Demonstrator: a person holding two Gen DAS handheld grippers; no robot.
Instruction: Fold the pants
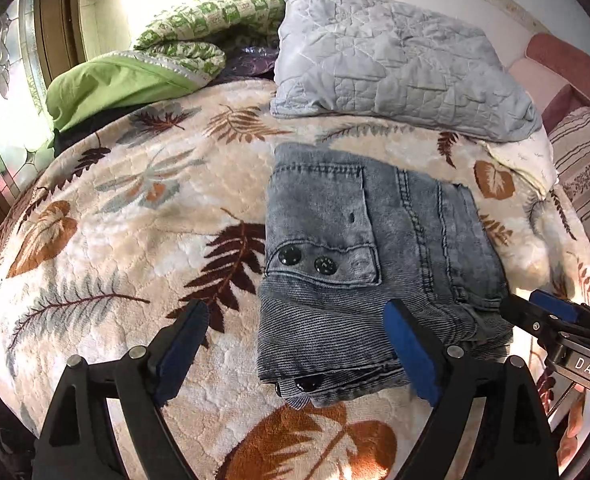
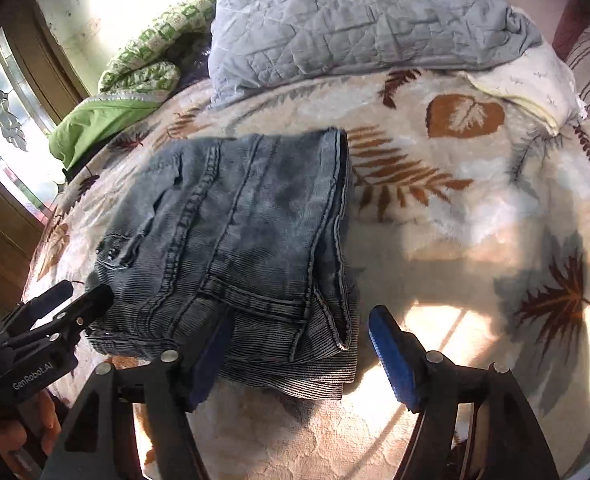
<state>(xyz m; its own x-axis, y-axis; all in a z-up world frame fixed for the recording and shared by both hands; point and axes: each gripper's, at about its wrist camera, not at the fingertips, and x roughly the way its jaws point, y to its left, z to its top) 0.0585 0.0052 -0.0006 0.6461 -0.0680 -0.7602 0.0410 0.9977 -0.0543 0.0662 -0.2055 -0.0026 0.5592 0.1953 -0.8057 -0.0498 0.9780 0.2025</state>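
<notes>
The pants (image 1: 375, 240) are washed grey-blue jeans, folded into a thick rectangle on a cream blanket with leaf prints (image 1: 135, 220). My left gripper (image 1: 295, 332) is open at the stack's near edge: its right finger (image 1: 407, 340) lies over the denim and its left finger is off to the side above the blanket. In the right wrist view the pants (image 2: 247, 220) lie left of centre. My right gripper (image 2: 301, 344) is open and straddles their near right corner without pressing on it. Each gripper also shows in the other's view, the right gripper (image 1: 535, 312) and the left gripper (image 2: 75, 300).
A grey quilted pillow (image 1: 395, 64) lies behind the pants, with a green bedspread (image 1: 127, 80) bunched at the back left. A window with patterned glass (image 1: 3, 72) is at the left. Striped fabric (image 1: 583, 168) runs along the right edge. A person's fingers (image 2: 35, 420) hold the left gripper's handle.
</notes>
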